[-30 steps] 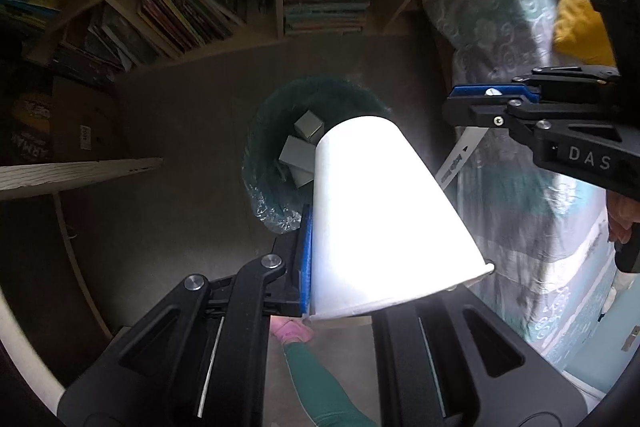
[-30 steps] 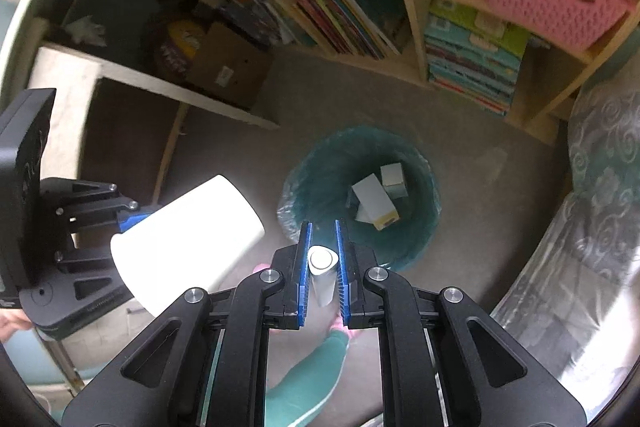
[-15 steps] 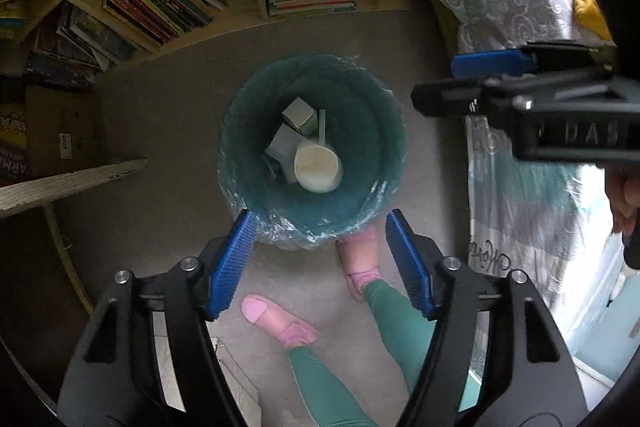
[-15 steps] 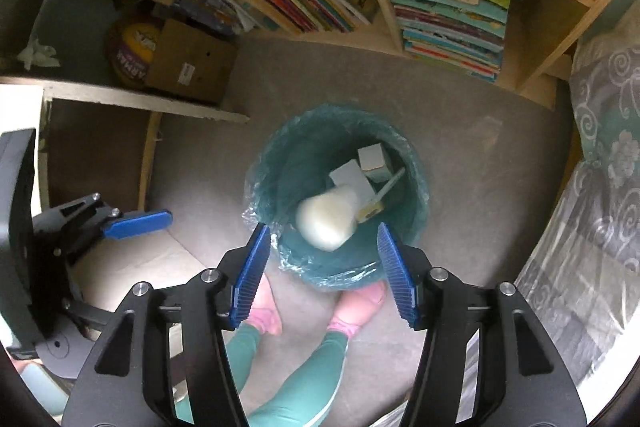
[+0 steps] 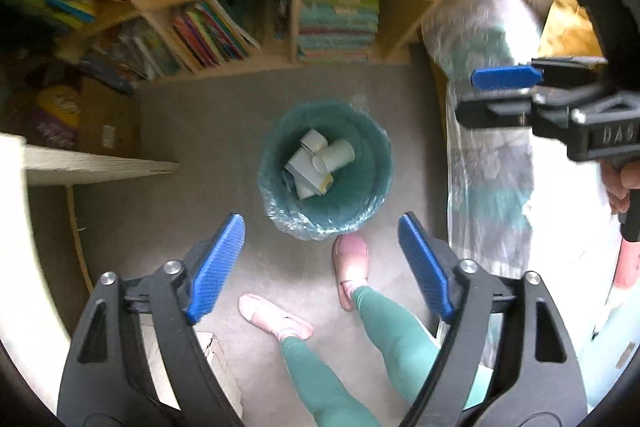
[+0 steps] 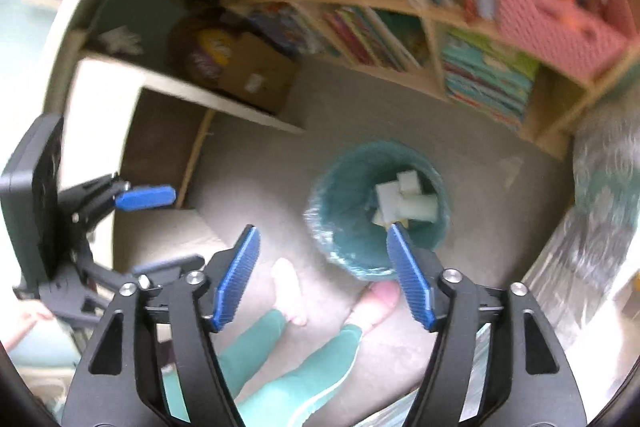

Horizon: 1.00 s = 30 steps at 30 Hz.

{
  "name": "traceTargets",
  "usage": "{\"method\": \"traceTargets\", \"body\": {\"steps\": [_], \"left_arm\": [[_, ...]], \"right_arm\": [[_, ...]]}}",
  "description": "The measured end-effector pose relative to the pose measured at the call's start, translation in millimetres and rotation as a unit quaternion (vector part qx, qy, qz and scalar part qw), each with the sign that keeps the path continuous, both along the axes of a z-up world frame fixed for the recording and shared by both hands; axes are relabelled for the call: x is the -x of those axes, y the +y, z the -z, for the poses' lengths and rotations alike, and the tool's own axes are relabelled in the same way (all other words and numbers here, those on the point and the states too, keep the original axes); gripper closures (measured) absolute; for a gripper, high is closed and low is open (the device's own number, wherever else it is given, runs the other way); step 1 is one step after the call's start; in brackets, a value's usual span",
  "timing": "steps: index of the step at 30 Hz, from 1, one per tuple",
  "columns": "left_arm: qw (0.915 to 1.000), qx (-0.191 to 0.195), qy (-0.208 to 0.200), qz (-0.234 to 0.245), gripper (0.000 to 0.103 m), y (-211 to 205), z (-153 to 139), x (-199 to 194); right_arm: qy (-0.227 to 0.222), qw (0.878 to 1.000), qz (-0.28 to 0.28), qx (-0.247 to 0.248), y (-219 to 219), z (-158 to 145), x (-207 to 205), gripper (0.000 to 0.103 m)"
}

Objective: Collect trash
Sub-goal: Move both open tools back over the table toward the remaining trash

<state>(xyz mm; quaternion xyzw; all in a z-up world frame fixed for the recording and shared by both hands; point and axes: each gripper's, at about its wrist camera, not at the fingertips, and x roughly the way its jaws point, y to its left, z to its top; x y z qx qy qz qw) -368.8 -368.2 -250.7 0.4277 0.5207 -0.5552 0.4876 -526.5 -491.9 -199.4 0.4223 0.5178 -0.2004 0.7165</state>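
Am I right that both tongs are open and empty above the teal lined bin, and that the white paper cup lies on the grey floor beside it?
Not quite: the white paper cup lies inside the teal lined bin, as the left wrist view shows. Both tongs, left and right, are indeed open and empty.

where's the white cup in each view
Left wrist: white cup lies on its side in the bin, centre, above the open left tool.
Right wrist: cup in the bin, right of centre, blurred.
Shared landmark: pink slipper beside the bin.
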Motion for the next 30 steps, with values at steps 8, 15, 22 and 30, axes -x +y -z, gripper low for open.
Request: {"method": "traceTargets", "body": {"steps": [8, 15, 22, 30], "left_arm": [[0.9911, 0.067, -0.024, -0.112, 0.007, 55.2, -116.7, -66.7], [0.9595, 0.120, -0.054, -0.249, 0.007, 132.6, -195.5, -153.9], [0.9176, 0.136, -0.104, -0.359, 0.007, 203.3, -221.4, -255.9], [0.8705, 0.137, -0.150, -0.448, 0.007, 268.6, -215.3, -357.8]], "right_arm": [[-0.082, 0.985, -0.140, 0.058, 20.4, -123.6, -99.0, 0.013], [-0.134, 0.942, -0.287, 0.107, 45.5, -203.4, -214.7, 0.013], [-0.147, 0.908, -0.367, 0.138, 79.2, -231.5, -329.7, 0.013], [-0.121, 0.897, -0.399, 0.151, 107.3, -231.1, -446.3, 0.013]]}}
